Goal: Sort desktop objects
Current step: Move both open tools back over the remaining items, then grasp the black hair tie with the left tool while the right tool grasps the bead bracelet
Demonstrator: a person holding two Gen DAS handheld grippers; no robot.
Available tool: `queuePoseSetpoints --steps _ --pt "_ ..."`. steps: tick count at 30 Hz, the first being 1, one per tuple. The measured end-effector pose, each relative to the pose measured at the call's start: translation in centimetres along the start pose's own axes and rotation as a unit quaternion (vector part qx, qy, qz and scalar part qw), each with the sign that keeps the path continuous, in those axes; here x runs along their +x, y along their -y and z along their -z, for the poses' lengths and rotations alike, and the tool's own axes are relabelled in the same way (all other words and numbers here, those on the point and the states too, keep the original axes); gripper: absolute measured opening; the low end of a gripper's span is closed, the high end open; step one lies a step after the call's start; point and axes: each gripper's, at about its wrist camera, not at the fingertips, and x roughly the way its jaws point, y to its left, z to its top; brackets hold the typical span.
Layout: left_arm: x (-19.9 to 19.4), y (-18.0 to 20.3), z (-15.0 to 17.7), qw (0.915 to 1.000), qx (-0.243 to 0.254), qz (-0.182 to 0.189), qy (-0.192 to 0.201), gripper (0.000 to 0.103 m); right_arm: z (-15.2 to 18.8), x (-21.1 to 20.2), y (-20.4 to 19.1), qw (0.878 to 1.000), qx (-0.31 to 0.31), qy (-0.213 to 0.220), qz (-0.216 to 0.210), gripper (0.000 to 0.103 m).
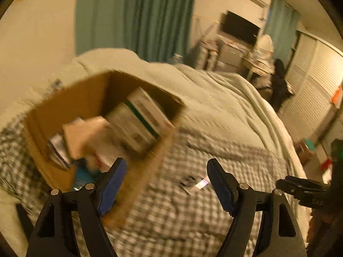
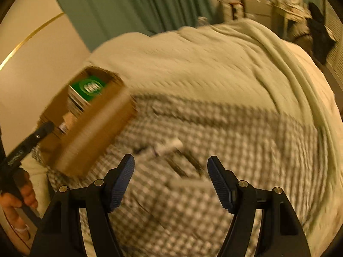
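Note:
An open cardboard box [image 1: 70, 98] stands on a checked bedspread [image 1: 182, 214] and holds a white and green carton [image 1: 141, 115] and several smaller packets. My left gripper [image 1: 165, 169] is open and empty, its left finger over the box's near corner. A small white and dark item [image 1: 195, 183] lies on the spread between its fingers. In the right wrist view the box [image 2: 92, 124] is at the left, a green-topped carton [image 2: 90, 87] inside. My right gripper [image 2: 170, 167] is open and empty above a blurred white tube [image 2: 169, 145].
A pale quilt [image 1: 214, 90] covers the far half of the bed. Green curtains [image 1: 137, 15] hang behind. A desk with a monitor [image 1: 240, 27] and white louvred doors [image 1: 310, 79] stand at the right. Both views are motion-blurred.

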Motion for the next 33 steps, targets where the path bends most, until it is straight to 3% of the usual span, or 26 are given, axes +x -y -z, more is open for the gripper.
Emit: queuePoseSetpoints --steps 3,8,16,22,33 --pt "1.5 1.9 2.3 0.9993 0.009 0.017 -0.032 0.080 2.3 -0.2 1.8 1.000 0.008 -0.013 0.004 0.070" --pt "4.7 3.4 5.9 0.9963 0.017 -0.004 -0.084 0.080 4.8 -0.6 3.2 1.000 -0.003 -0.021 -0.001 0.070" --pt "9.2 4.8 7.4 0.9942 0.036 -0.015 -0.100 0.080 6.6 1.1 4.5 0.999 -0.031 -0.039 -0.010 0.070" --pt "12.3 4.5 5.9 0.9944 0.037 -0.012 -0.099 0.080 5.3 3.1 6.0 0.998 -0.025 -0.049 -0.015 0.070" --pt "18.5 3.1 4.7 0.9887 0.023 0.002 -0.148 0.078 0.9 9.3 4.4 0.996 -0.055 -0.066 -0.038 0.070"
